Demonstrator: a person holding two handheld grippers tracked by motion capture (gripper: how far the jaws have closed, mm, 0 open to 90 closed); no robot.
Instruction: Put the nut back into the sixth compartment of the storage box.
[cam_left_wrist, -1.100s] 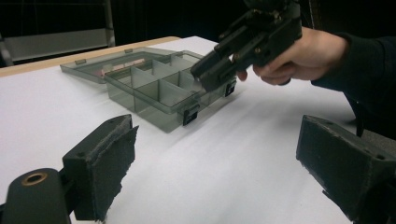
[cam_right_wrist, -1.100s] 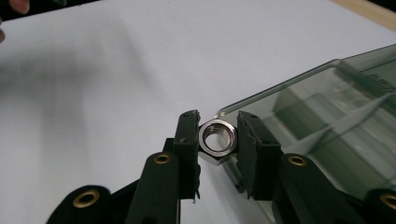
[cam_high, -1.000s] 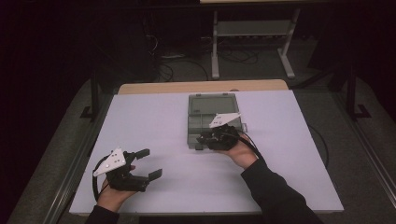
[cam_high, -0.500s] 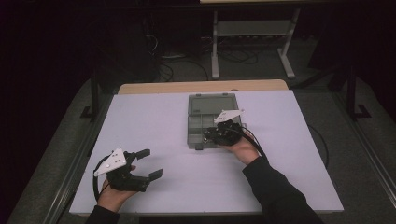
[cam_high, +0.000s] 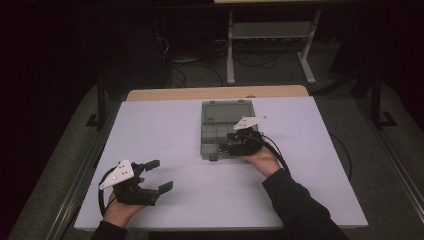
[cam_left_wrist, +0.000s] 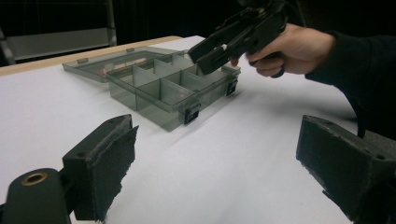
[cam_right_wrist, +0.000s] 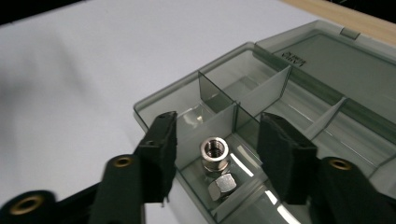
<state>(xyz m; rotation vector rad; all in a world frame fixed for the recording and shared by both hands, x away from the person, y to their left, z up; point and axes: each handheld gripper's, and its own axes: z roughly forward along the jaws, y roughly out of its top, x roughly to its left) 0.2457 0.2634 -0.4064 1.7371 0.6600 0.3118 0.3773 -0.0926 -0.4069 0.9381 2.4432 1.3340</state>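
A smoky clear compartment box lies on the white table with its lid folded flat behind it. My right gripper hovers over the box's near right part, open. In the right gripper view its jaws straddle one front compartment that holds two metal hex fittings: one upright, one lying below it. Neither pad touches them. My left gripper rests at the table's near left, open and empty. Its view looks across the table, between its jaws, at the box and the right gripper.
The other box compartments that I can see look empty. A wooden strip runs along the table's far edge. Beyond it stand a metal rack and floor cables in the dark. Bare white tabletop lies between my two grippers.
My right gripper has crept a little farther and to the right over the box's front compartments. The left gripper has stayed still.
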